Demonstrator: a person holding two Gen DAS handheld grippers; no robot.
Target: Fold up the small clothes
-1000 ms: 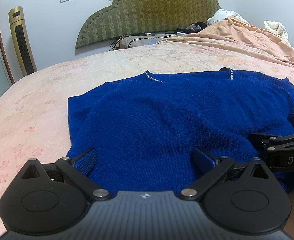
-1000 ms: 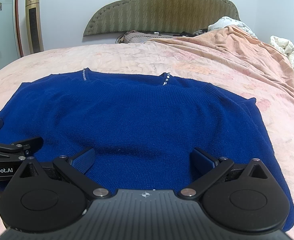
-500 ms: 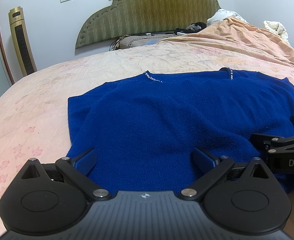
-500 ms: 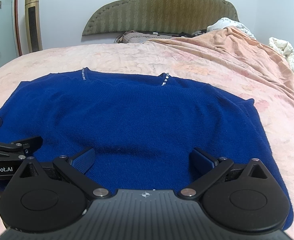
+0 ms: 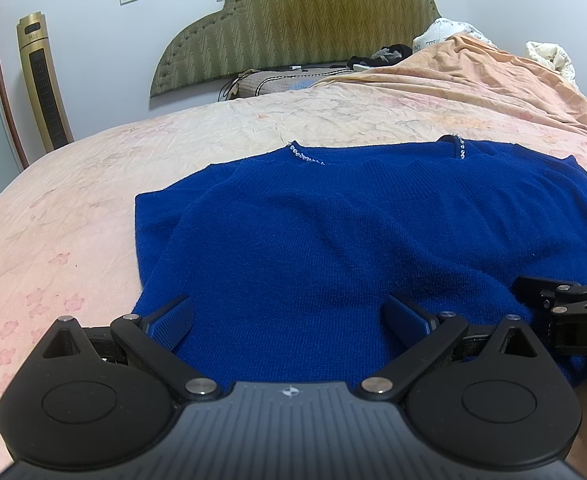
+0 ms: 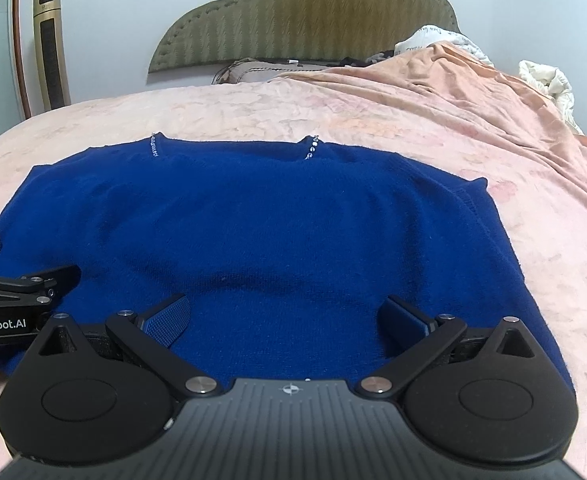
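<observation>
A blue knit sweater (image 5: 353, 232) lies flat on the bed, neckline with silver beading at the far side; it also shows in the right wrist view (image 6: 261, 232). My left gripper (image 5: 289, 316) is open, its jaws wide apart over the sweater's near hem on the left half. My right gripper (image 6: 287, 316) is open, jaws wide apart over the near hem on the right half. Each gripper shows at the edge of the other's view: the right one (image 5: 565, 300), the left one (image 6: 17, 292).
The bed (image 5: 53, 216) has a pink floral sheet. An orange blanket (image 6: 473, 92) is heaped at the far right with white bedding (image 6: 545, 80). A green headboard (image 5: 293, 28) and a gold tower fan (image 5: 45, 84) stand by the far wall.
Both grippers have barely shifted; the right wrist view has crept slightly. The sweater lies as before and the jaws stay wide.
</observation>
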